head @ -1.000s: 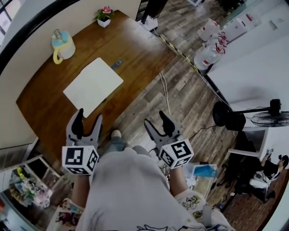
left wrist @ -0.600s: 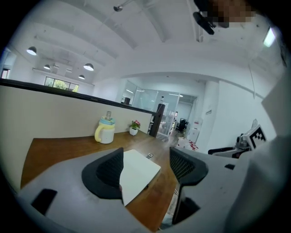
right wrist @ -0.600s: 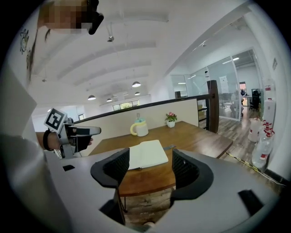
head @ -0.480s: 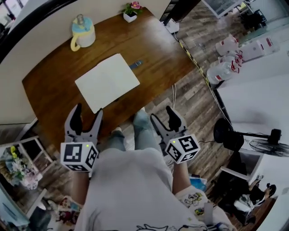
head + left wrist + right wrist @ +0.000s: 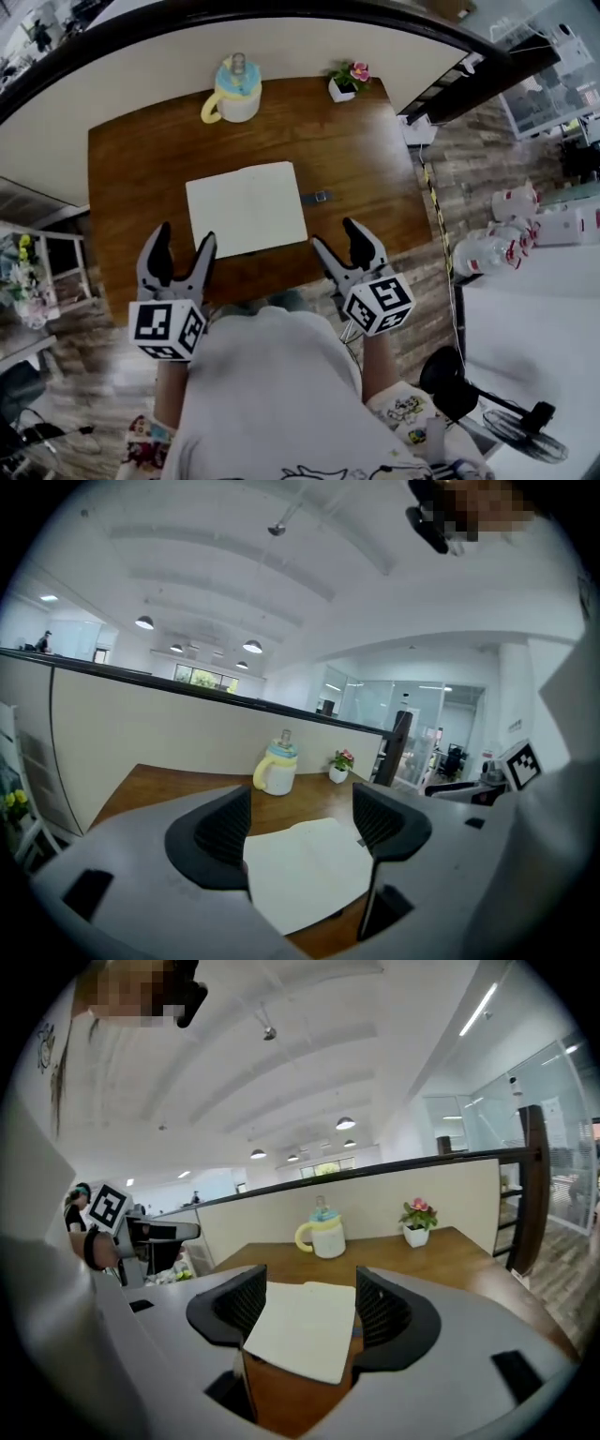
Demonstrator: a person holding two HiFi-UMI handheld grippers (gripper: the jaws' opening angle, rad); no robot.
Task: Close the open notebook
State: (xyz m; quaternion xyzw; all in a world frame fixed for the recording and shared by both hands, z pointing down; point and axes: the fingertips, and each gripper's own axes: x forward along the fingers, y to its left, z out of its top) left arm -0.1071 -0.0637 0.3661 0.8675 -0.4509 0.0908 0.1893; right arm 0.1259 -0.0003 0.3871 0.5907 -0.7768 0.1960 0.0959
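Note:
The open notebook [image 5: 246, 206] lies flat, white pages up, in the middle of the wooden table [image 5: 131, 178]. My left gripper [image 5: 183, 246] hovers over the table's near edge, just left of the notebook's near left corner. My right gripper [image 5: 337, 239] sits by the near right corner. Both are open with nothing between the pads, and their jaws have just been opening. In the left gripper view the notebook [image 5: 305, 869] shows beyond the gripper [image 5: 300, 822]. The right gripper view frames the notebook [image 5: 305, 1330] past its gripper [image 5: 309, 1302].
A pale jug with a yellow handle and blue lid [image 5: 234, 94] and a small potted flower [image 5: 345, 82] stand at the table's far edge. A small dark object [image 5: 322, 197] lies right of the notebook. A partition wall runs behind the table; water bottles [image 5: 511, 230] stand on the floor at right.
The view has swung so the table now lies straight ahead. Both grippers have come up to its near edge, the right one moving farther, beside the notebook.

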